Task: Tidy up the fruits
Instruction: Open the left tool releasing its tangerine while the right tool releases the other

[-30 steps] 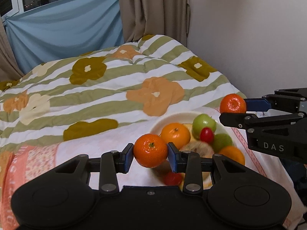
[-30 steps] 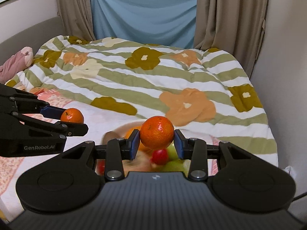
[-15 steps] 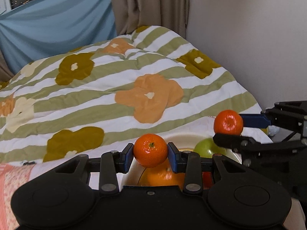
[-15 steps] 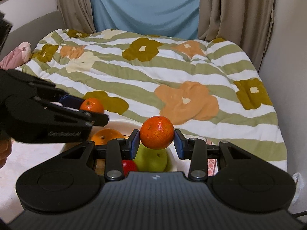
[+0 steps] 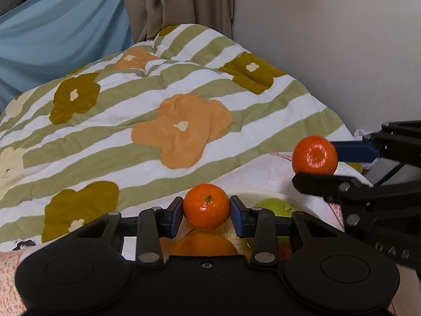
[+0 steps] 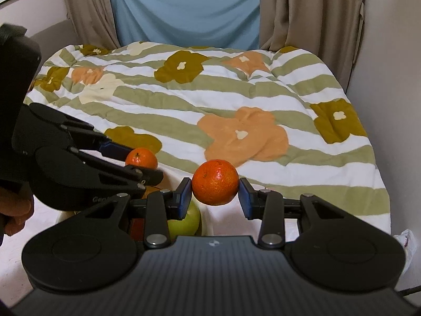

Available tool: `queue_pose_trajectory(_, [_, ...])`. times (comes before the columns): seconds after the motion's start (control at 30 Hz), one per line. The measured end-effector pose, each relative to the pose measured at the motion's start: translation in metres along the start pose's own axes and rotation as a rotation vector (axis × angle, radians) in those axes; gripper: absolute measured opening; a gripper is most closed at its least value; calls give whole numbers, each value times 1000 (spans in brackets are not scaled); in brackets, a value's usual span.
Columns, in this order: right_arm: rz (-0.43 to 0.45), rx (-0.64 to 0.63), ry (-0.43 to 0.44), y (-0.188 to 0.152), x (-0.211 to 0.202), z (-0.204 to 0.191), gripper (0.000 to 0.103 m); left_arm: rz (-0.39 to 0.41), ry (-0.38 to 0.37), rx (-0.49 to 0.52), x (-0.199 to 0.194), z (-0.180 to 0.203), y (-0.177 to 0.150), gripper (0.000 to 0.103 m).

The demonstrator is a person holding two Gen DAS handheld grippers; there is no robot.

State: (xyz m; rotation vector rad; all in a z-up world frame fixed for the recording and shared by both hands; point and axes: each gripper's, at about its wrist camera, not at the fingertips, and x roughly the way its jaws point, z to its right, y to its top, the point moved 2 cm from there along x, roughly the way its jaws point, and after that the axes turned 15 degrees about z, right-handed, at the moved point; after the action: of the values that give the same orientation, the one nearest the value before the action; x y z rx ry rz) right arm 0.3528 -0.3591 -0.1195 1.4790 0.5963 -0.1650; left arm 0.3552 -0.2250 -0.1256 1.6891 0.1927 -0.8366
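Note:
My left gripper (image 5: 206, 213) is shut on a small mandarin (image 5: 206, 206), held above a white fruit bowl (image 5: 263, 193). Under it lie an orange (image 5: 204, 243) and a green apple (image 5: 275, 207). My right gripper (image 6: 214, 193) is shut on a second, darker mandarin (image 6: 215, 182), also over the bowl. In the left wrist view that mandarin (image 5: 314, 155) shows at the right in the right gripper (image 5: 315, 162). In the right wrist view the left gripper (image 6: 143, 162) and its mandarin (image 6: 141, 158) show at the left, with the green apple (image 6: 185, 220) below.
The bowl sits on a pink-patterned cloth (image 5: 265, 168) at the near end of a bed with a striped floral duvet (image 6: 210, 100). A wall (image 5: 329, 39) runs close along the right side. Curtains (image 6: 184, 8) hang behind the bed.
Both grippers have moved forward over the bowl, each still holding its mandarin. The bowl has slid lower in both views and is now mostly hidden under the grippers.

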Motion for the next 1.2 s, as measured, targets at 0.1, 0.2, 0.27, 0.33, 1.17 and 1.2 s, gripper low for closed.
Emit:
queue_pose_trajectory(0.1, [0, 6, -1, 0, 0, 2, 53, 28, 17, -2, -8, -3, 0, 77])
queue_pose_trajectory(0.2, [-2, 7, 0, 1, 1, 1, 53, 38, 9, -19, -16, -9, 0, 78])
queue_pose_trajectory(0.27, [-4, 5, 6, 3, 1, -1, 53, 42, 25, -37, -24, -14, 0, 78])
queue_pose_trajectory(0.33, [-4, -2, 17, 4, 1, -4, 53, 50, 39, -56, -34, -20, -3, 80])
queue_pose_trajectory(1.17, [67, -97, 162, -6, -18, -60, 100, 55, 225, -183, -111, -55, -44, 81])
queue_pose_trajectory(1.2, [73, -94, 158, -4, -23, -61, 100, 61, 227, -182, -117, -54, -44, 81])
